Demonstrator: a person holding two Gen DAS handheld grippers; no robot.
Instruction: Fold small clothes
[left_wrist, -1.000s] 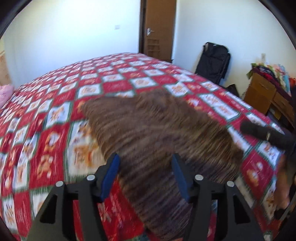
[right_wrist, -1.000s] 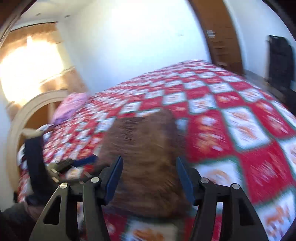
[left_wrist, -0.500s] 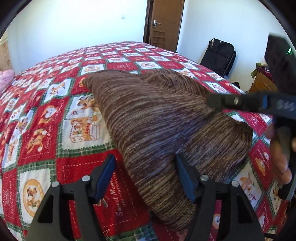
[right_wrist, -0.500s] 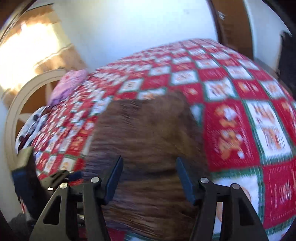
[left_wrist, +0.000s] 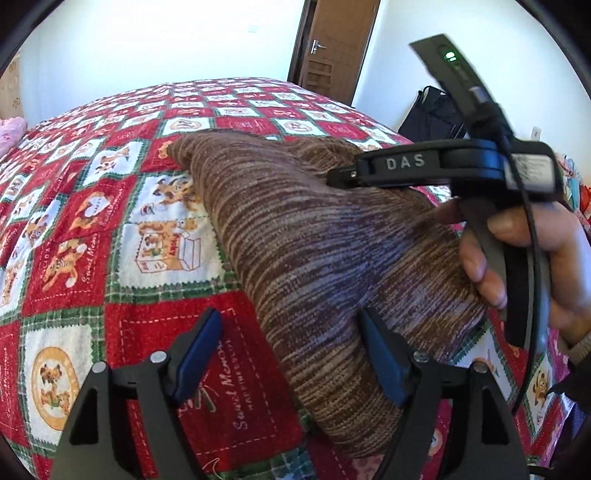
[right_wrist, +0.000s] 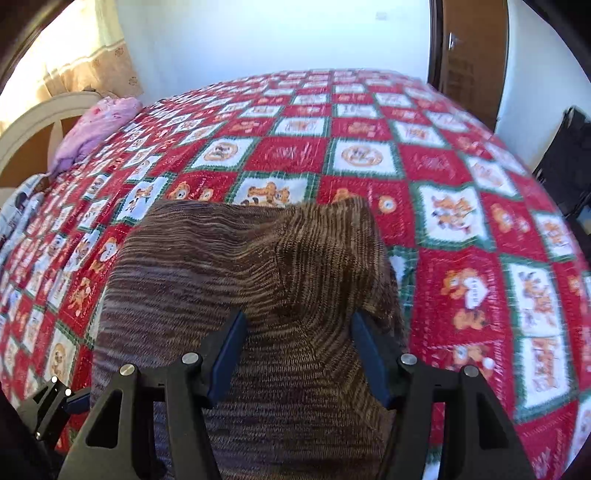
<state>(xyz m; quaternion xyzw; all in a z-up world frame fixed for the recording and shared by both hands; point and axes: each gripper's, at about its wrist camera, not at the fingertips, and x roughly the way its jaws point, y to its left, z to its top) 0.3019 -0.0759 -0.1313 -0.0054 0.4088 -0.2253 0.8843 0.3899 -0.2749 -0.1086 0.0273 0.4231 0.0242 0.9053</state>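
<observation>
A brown striped knit garment (left_wrist: 295, 236) lies on the bed, its near part reaching between my left fingers. My left gripper (left_wrist: 291, 354) is open and empty above the garment's near left edge. The right gripper's body crosses the left wrist view at the right, held in a hand (left_wrist: 524, 251) over the garment's right side. In the right wrist view the same garment (right_wrist: 236, 277) fills the lower middle, with a raised fold at its far right corner. My right gripper (right_wrist: 297, 350) is open, its blue pads (right_wrist: 229, 350) on either side of the cloth, nothing gripped.
The bed carries a red, white and green patchwork quilt (right_wrist: 443, 192). A pink pillow (right_wrist: 99, 125) lies by the headboard at the far left. A wooden door (left_wrist: 332, 48) and a black bag (left_wrist: 428, 114) stand beyond the bed.
Both grippers have moved closer to the garment and lower over it. The right gripper has come further into the left wrist view from the right. Both stayed open.
</observation>
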